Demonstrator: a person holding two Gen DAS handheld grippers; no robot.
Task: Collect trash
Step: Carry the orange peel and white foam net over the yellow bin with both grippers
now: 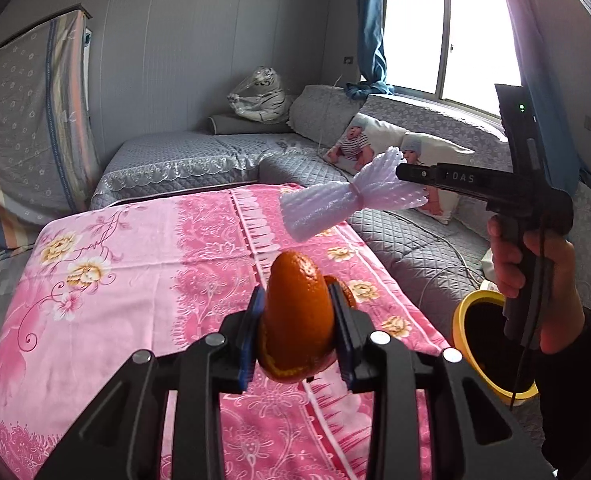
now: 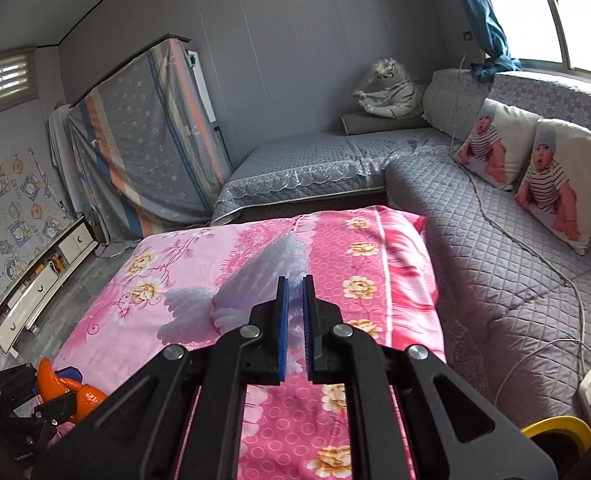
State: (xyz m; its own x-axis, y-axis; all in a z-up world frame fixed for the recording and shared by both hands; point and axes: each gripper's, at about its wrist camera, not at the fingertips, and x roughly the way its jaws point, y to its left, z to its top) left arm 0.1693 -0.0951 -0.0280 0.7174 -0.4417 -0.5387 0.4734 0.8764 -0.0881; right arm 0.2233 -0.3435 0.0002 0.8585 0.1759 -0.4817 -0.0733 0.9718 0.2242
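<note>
My left gripper [image 1: 297, 308] is shut on a piece of orange peel [image 1: 295, 316], which stands upright between its blue pads above the pink flowered cloth [image 1: 135, 280]. In the left wrist view my right gripper [image 1: 405, 178] reaches in from the right, held by a hand [image 1: 535, 280], and is shut on a white foam fruit net [image 1: 335, 204] that hangs out past its tip. The right wrist view shows the same foam net [image 2: 255, 284] pinched between the right gripper's [image 2: 294, 300] pads. The orange peel [image 2: 55, 384] appears at that view's lower left, in the left gripper.
A yellow-rimmed bin [image 1: 491, 344] with a dark inside stands at the right of the pink cloth, below the hand; its rim [image 2: 559, 428] shows at the right wrist view's bottom right. A grey quilted sofa [image 2: 495, 260] with two printed cushions and loose cables lies beyond.
</note>
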